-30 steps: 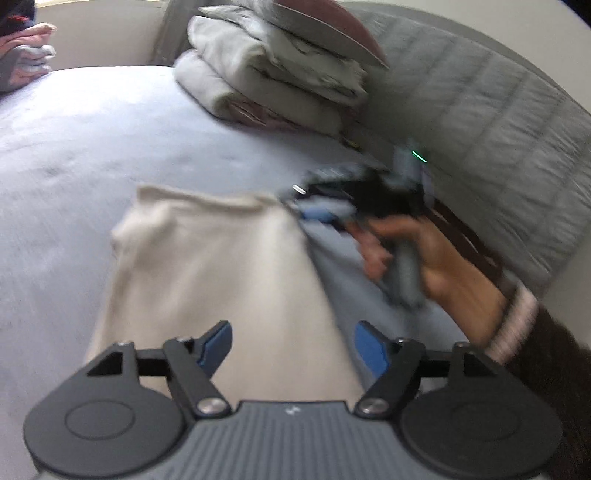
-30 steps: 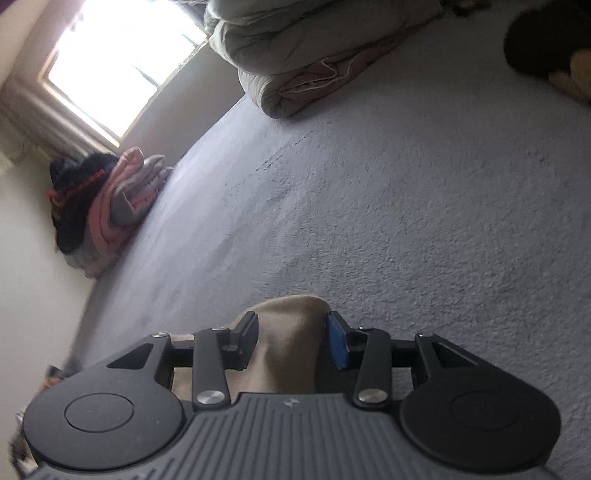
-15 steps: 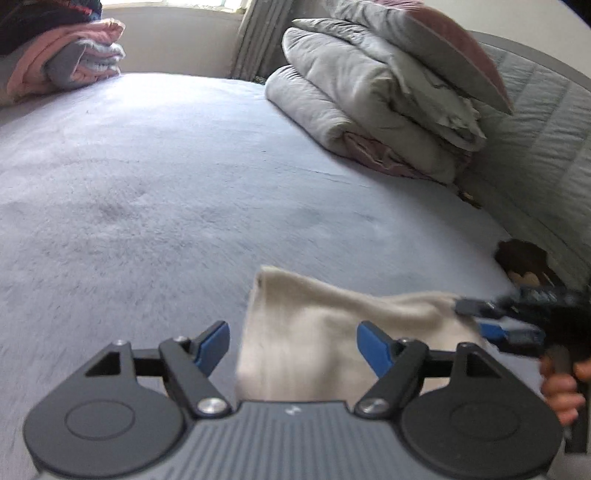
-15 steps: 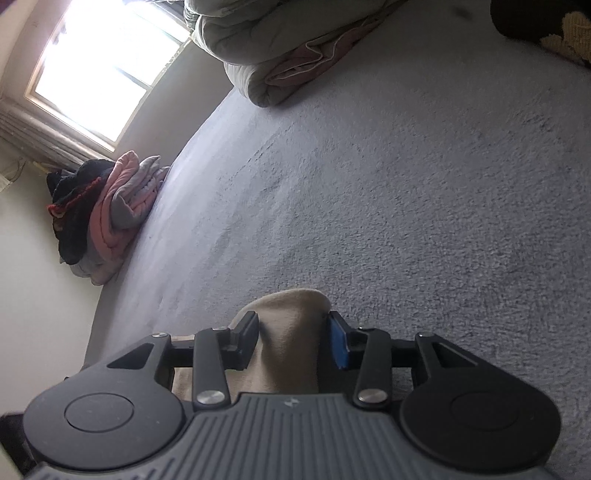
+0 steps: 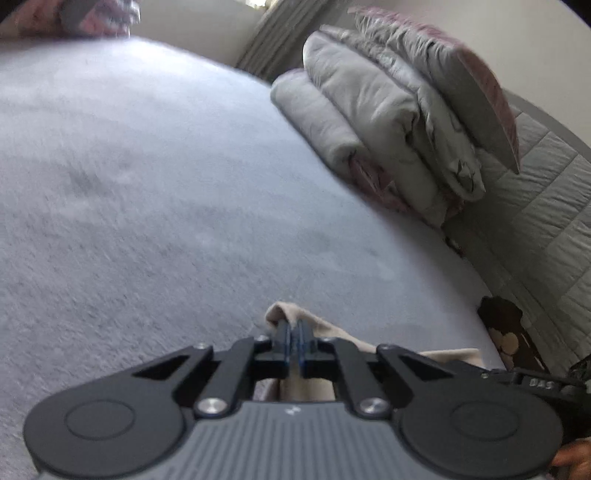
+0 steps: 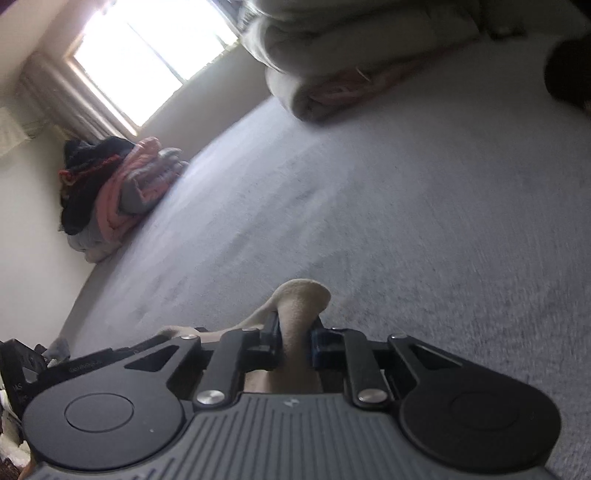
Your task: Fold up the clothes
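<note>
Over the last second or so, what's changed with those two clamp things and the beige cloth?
The left gripper swung across the beige garment to a corner and clamped shut on it; before, its jaws stood wide open. The right gripper's jaws are closing tighter on the fold of cloth already between them. The folded bedding and the clothes pile stayed put.

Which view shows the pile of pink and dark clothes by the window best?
The right wrist view. There the pile of clothes sits in full against the wall under the window, its pink, grey and dark layers distinct. The left wrist view catches only a blurred pink-grey scrap of it, cut off at the top left edge.
</note>
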The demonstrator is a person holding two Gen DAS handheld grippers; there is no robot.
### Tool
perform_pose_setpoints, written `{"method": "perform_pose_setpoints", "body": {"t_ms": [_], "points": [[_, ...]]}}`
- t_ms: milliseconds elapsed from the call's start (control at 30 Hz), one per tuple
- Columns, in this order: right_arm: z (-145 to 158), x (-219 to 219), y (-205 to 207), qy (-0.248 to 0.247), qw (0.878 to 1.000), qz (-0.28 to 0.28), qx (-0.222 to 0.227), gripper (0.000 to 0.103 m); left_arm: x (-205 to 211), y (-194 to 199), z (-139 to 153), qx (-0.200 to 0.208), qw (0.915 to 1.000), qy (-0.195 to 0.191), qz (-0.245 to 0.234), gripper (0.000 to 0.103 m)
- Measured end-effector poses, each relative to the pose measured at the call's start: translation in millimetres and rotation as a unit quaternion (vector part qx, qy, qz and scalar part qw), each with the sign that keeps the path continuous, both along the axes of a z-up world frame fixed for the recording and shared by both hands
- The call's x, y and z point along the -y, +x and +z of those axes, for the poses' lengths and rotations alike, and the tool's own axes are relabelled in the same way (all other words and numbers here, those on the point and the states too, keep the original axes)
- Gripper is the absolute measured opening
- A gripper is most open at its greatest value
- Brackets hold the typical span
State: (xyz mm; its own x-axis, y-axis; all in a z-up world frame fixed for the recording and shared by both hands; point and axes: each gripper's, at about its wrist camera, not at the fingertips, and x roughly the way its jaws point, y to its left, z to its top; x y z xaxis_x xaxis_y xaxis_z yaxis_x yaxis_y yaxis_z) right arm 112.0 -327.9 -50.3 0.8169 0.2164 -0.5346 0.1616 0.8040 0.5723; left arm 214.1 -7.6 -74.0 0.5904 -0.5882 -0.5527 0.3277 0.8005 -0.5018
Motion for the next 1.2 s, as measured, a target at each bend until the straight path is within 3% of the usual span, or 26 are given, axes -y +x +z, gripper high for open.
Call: {"method": "perform_pose_setpoints", "body": {"t_ms": [67,167,233,300,367,433,700,1200], "points": [[2,-1,-1,-0.006,1.0,-0.011,0.009,0.016,0,0,-5,-0.002,0.9999,0.009,0.008,0.004],[-8,-2,3,-0.014,0.999,-0.025,-0.017,0.017,3,0,-8,0.001,0.9998,0.02,0.005,0.01],[-12,-1,4,-0.009,0.999,-0.029,-0.021,0.028,6,-1,-5,-0.004,0.9998,0.02,0.002,0.013],[-10,6,3,0.02,0.999,-0.033,-0.031,0.031,7,-2,2,-0.016,0.9996,0.023,0.001,0.025],[-7,11,-2,0.042,0.998,-0.034,-0.037,0.034,9,-8,12,-0.018,0.9993,0.032,-0.001,0.052],[-4,13,-9,0.048,0.997,-0.041,-0.048,0.037,11,-18,24,-0.01,0.9984,0.055,-0.009,0.059],[-3,11,-54,0.154,0.979,-0.07,-0.116,0.039,36,-60,67,0.006,0.9885,0.131,-0.076,0.062],[6,-21,-157,0.206,0.967,-0.012,-0.148,0.04,158,-102,77,-0.016,0.9656,0.199,-0.167,0.064]]}}
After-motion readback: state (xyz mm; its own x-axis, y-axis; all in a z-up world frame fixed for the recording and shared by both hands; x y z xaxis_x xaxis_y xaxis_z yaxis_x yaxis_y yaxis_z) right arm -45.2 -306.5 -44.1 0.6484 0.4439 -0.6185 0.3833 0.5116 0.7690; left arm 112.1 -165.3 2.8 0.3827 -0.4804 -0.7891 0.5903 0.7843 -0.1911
